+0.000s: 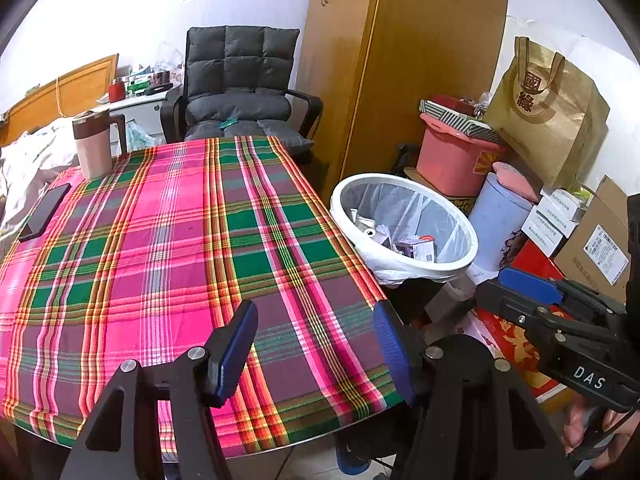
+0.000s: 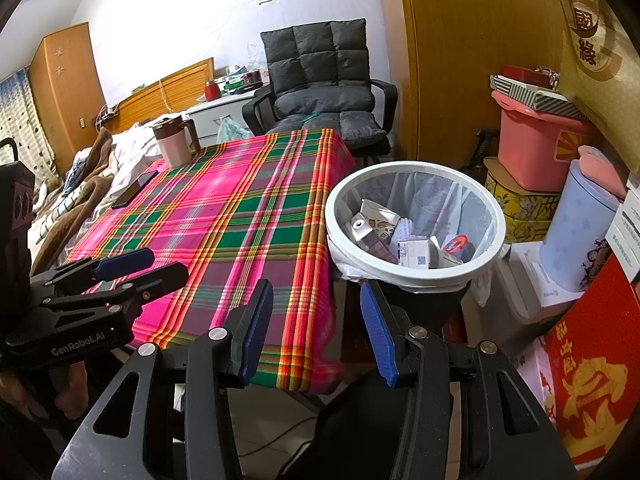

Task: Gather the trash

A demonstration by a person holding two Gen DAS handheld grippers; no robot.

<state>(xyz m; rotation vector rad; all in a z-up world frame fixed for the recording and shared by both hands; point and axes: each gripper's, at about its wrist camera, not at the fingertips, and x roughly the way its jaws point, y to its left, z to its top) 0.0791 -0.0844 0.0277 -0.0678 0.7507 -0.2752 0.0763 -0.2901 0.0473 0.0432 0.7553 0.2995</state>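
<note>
A white-rimmed trash bin [image 1: 385, 176] [image 2: 416, 274] lined with a plastic bag stands at the table's right side. It holds crumpled paper and small boxes [image 1: 416, 246] [image 2: 412, 252]. My left gripper [image 1: 314, 344] [image 2: 160, 266] hovers open over the near right corner of the plaid tablecloth [image 1: 180, 240] [image 2: 240, 208], nothing between its blue pads. My right gripper [image 2: 316, 320] [image 1: 504, 292] is open and empty too, held off the table's edge just in front of the bin. Only a mug [image 1: 94, 144] [image 2: 174, 144] and a dark phone [image 1: 44, 212] [image 2: 134, 194] lie on the cloth.
A grey padded chair [image 1: 240, 92] [image 2: 320, 88] stands behind the table, a wooden wardrobe [image 1: 400, 60] beside it. A pink bucket [image 1: 452, 160], a paper bag [image 1: 552, 112], a blue container [image 2: 572, 228] and boxes crowd the floor right of the bin. A bed [image 2: 80, 184] lies on the left.
</note>
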